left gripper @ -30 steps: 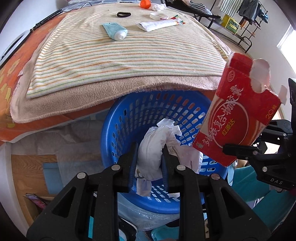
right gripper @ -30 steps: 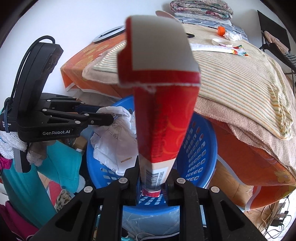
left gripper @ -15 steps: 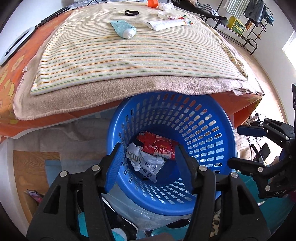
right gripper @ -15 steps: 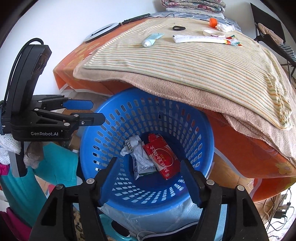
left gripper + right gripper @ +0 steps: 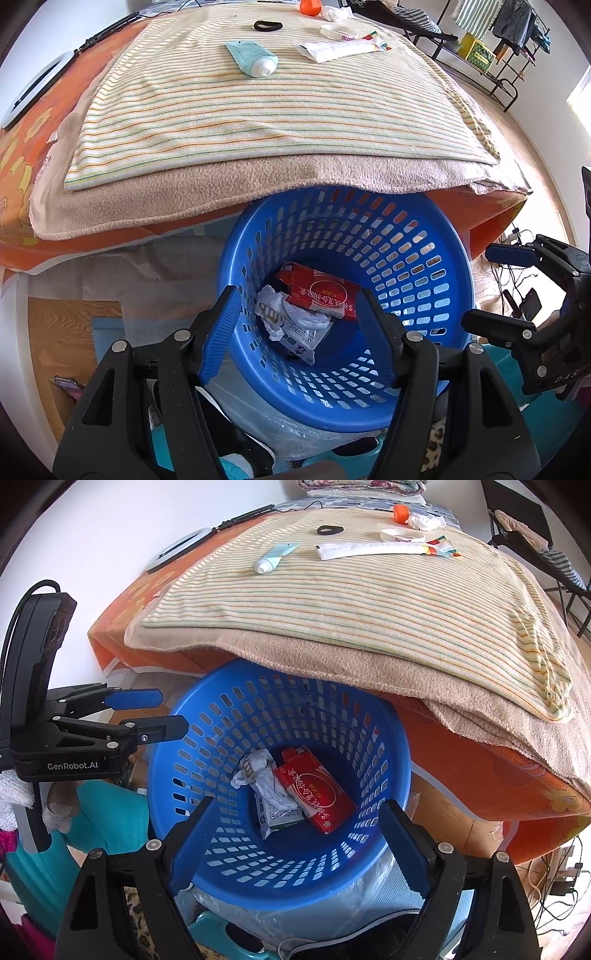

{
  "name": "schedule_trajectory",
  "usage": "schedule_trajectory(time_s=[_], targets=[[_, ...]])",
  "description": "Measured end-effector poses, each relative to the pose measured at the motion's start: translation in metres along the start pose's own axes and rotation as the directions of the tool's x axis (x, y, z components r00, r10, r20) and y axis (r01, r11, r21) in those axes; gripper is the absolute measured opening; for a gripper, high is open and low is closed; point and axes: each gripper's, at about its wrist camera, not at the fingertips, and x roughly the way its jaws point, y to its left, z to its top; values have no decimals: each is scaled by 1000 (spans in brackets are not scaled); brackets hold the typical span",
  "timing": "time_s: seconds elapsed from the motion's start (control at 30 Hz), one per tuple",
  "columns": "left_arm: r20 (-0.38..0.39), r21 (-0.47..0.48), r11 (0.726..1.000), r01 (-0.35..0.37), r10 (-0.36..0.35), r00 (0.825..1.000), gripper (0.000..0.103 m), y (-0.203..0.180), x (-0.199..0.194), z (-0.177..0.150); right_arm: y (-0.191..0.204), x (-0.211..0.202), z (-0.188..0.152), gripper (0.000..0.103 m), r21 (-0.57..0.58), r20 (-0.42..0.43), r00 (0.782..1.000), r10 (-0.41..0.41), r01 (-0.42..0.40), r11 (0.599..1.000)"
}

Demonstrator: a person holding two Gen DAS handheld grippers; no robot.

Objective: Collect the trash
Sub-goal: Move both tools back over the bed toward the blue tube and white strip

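While my left gripper (image 5: pixel 301 325) hangs over the blue basket (image 5: pixel 436 258), its jaws are opening with nothing between them. My right gripper (image 5: pixel 295 834) hangs over the same basket from the other side, and its jaws are opening too, wider than the left's, with nothing between them. Each gripper shows at the edge of the other's view, beside the basket's rim.

On the basket's floor lie a red carton (image 5: pixel 314 790) and a crumpled white wrapper (image 5: pixel 266 786), touching side by side. The basket stands just below the bed's near edge, and the tan blanket (image 5: pixel 221 188) overhangs its far rim.

More trash lies on the striped towel (image 5: pixel 295 110) toward the bed's far edge. A pale blue tube (image 5: pixel 253 59) lies with its white cap toward me. Just beside it is a long white tube (image 5: pixel 340 50), and a white band (image 5: pixel 340 32) sits beyond that. A black ring (image 5: pixel 267 26) lies near the far edge. An orange cap (image 5: pixel 309 6) and a wad of white tissue (image 5: pixel 336 13) sit together at the far edge, touching or nearly so.
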Motion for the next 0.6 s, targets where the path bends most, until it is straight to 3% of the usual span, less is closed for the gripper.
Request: schedule_trajectory(time_s=[0.23,0.6], targets=[[4,-27,999,24,-23,1000,66,3,-9,12,0,-7,6,89,12,23,1000,17,-17,1000],[84,-17,1000,2,0,996,66,6,-36,66,-19,-33,46,89,101,131,989,71,-85,991]])
